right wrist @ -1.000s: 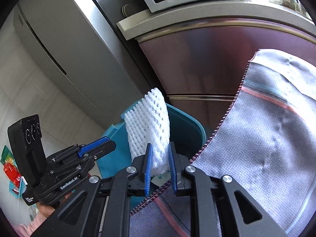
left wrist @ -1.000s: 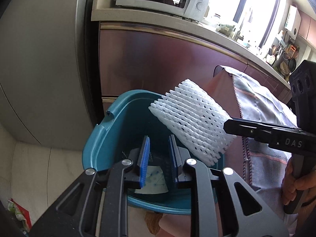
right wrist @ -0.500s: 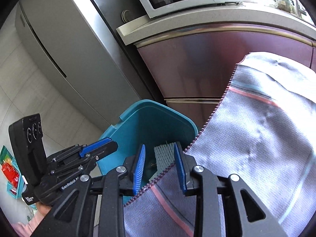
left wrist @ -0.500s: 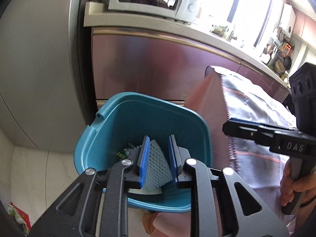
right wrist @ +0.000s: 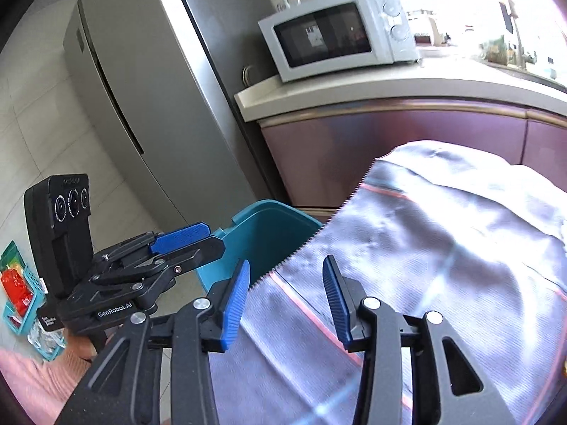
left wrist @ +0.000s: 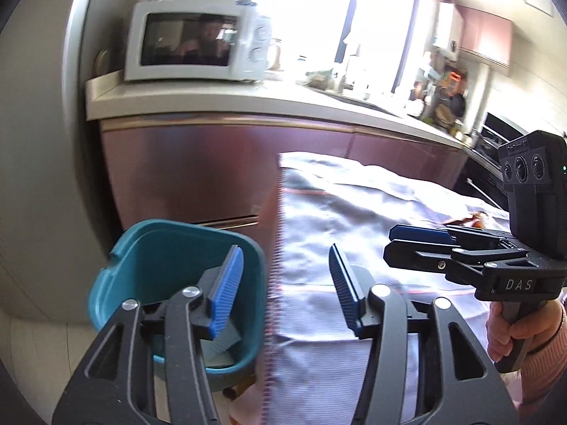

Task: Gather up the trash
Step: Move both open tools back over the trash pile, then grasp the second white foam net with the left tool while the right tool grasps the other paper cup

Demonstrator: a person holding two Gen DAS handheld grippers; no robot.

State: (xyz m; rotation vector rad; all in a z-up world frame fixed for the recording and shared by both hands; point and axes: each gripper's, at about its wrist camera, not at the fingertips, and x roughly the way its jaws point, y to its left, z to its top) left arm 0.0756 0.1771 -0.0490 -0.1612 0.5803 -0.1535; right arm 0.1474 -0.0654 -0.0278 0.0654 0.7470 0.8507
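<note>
The teal bin (left wrist: 159, 248) stands on the floor beside the cloth-covered table (left wrist: 354, 212). A pale bit of the white foam net (left wrist: 221, 345) shows at the bin's bottom, mostly hidden behind my left finger. My left gripper (left wrist: 283, 248) hangs above the bin's right rim and the cloth edge, its jaws opening with nothing between them. My right gripper (right wrist: 286, 262) is over the cloth (right wrist: 443, 230) just right of the bin (right wrist: 262, 233), jaws also opening and empty. Each gripper appears side-on in the other's view: the right (left wrist: 393, 241), the left (right wrist: 212, 239).
A purple cabinet with a white microwave (right wrist: 336, 32) on its counter stands behind the bin, and a steel fridge (right wrist: 141, 106) is to the left. A teal basket with red packets (right wrist: 17, 290) lies on the tiled floor at far left.
The right gripper let go of the foam net, which dropped into the bin. Both grippers rose and swung right toward the cloth, and both sets of jaws spread wider.
</note>
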